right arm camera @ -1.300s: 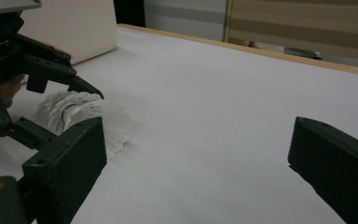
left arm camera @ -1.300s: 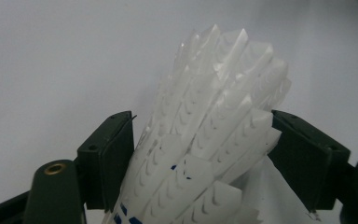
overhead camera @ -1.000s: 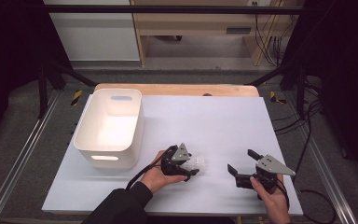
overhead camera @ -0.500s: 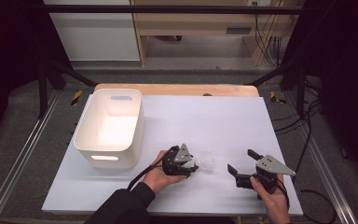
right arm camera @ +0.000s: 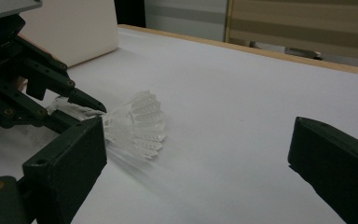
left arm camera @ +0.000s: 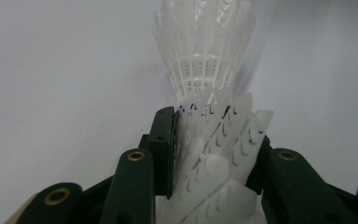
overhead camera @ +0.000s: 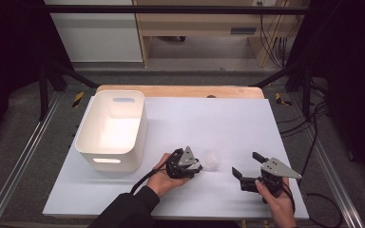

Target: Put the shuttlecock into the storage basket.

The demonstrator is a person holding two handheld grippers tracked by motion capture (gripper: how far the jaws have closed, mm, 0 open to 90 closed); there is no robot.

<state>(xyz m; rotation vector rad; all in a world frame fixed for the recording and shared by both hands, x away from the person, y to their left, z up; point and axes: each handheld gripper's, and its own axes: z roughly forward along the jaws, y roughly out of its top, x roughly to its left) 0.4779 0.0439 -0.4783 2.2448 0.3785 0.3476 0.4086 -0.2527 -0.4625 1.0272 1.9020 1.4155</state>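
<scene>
A white plastic shuttlecock [overhead camera: 210, 162] lies on the white table near the front middle. My left gripper [overhead camera: 197, 167] is on its left end, and the jaws have just been closing with the skirt between them. In the left gripper view the pads squeeze a crumpled white skirt [left arm camera: 214, 158], and a second skirt [left arm camera: 205, 46] sticks out beyond it, apparently nested. The left gripper [left arm camera: 214, 135] is shut on it. My right gripper [overhead camera: 245, 164] stands open to the right, apart from the shuttlecock [right arm camera: 140, 121]. The right gripper [right arm camera: 196, 149] has nothing between its jaws.
A white plastic bin [overhead camera: 88, 128] with handle slots stands at the left of the table [overhead camera: 218, 118], a hand's width from the left hand. A wooden edge [overhead camera: 171, 89] runs along the table's far side. Metal rails flank both sides.
The left gripper's jaws have narrowed onto the shuttlecock's skirt. Both hands stayed where they were, and the right gripper kept its wide opening.
</scene>
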